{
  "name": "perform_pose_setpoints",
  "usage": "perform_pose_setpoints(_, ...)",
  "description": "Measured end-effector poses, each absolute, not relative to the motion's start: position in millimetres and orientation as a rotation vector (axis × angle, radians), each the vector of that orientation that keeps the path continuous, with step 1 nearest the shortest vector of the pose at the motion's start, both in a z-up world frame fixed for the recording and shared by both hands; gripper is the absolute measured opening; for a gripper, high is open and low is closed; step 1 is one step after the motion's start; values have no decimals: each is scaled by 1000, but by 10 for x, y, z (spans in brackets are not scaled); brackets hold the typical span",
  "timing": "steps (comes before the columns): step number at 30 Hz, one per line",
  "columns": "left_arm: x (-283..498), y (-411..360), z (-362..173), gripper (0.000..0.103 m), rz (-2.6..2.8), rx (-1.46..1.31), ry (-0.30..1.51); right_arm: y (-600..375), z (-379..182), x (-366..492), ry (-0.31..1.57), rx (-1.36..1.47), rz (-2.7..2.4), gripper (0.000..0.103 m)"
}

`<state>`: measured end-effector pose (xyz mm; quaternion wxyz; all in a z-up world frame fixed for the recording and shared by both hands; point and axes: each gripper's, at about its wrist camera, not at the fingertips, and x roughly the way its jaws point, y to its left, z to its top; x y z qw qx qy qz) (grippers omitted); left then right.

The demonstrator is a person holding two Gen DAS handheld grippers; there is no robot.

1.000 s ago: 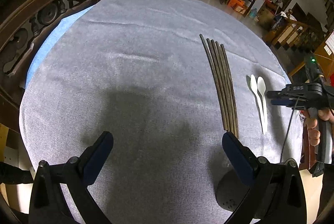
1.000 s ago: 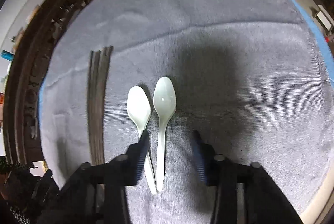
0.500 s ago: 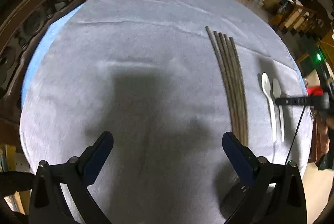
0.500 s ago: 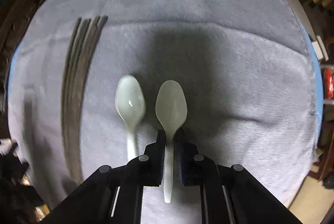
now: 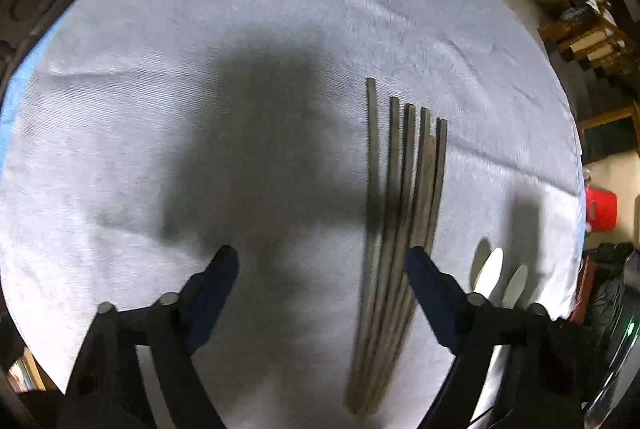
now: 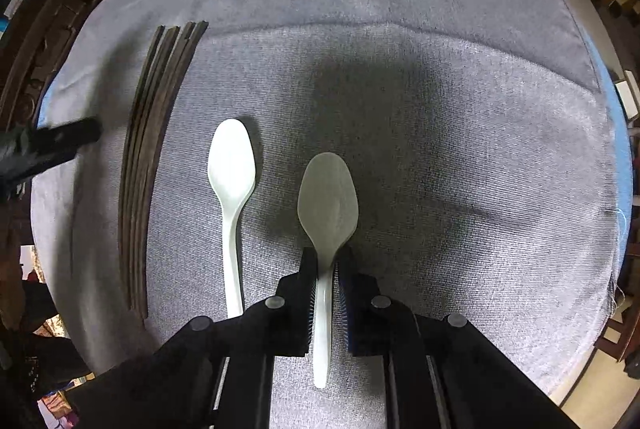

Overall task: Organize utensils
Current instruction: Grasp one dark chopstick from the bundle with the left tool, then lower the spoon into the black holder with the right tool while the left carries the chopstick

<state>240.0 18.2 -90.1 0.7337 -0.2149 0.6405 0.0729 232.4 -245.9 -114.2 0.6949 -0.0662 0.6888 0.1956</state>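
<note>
My right gripper (image 6: 325, 261) is shut on the handle of a white plastic spoon (image 6: 328, 189), which points forward over the grey cloth. A second white spoon (image 6: 231, 165) lies on the cloth just left of it. Several dark chopsticks (image 6: 152, 149) lie bundled further left. In the left wrist view my left gripper (image 5: 320, 261) is open just above the cloth, its right finger over the near part of the chopsticks (image 5: 400, 197). Both spoon bowls (image 5: 490, 269) show at the right there.
A round table under a grey cloth (image 6: 440, 89) fills both views. A carved dark wooden chair back (image 6: 60, 9) stands along the left edge. A red bin (image 5: 600, 209) and furniture sit on the floor beyond the table.
My right gripper has shut on the right spoon's handle and lifted it slightly. My left gripper has moved forward and down, closer to the chopsticks, still open.
</note>
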Motion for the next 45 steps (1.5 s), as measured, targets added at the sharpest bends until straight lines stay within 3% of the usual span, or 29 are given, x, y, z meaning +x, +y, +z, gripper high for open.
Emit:
perform_pose_setpoints(3,2494,114,-954,71,186,-442,1433,-2489,-1117,2364,1545,-153,450,12)
perform_pose_setpoints(4,2521,94,-982,62,192,-437,1446,-2434,-1153,2386,1548,-154,454,12)
perform_pose_setpoints(10,2616,14,-992,41,227,-379,1469,-2281,-1243,2512,1554,-161,468,14)
perform_pose_setpoints(15,2702,-43,-1010,36,216,-346,1487,-2256,-1281,2559,1563,-177,474,14)
perform_pose_setpoints(17,2789,-124,-1051,19,208,-305,1509,-2226,-1285,2571,1568,-189,471,14)
perform_pose_setpoints(23,2809,-182,-1106,5,151,-208,1542,-2132,-1309,2605,1601,-215,465,14)
perform_pose_setpoints(34,2196,-39,-1327,5,19,-73,1584,-2015,-1307,2605,1628,-207,446,12)
perform_pose_setpoints(45,1466,405,-1240,5,-23,-215,1400,-2282,-1085,2342,1519,20,447,12)
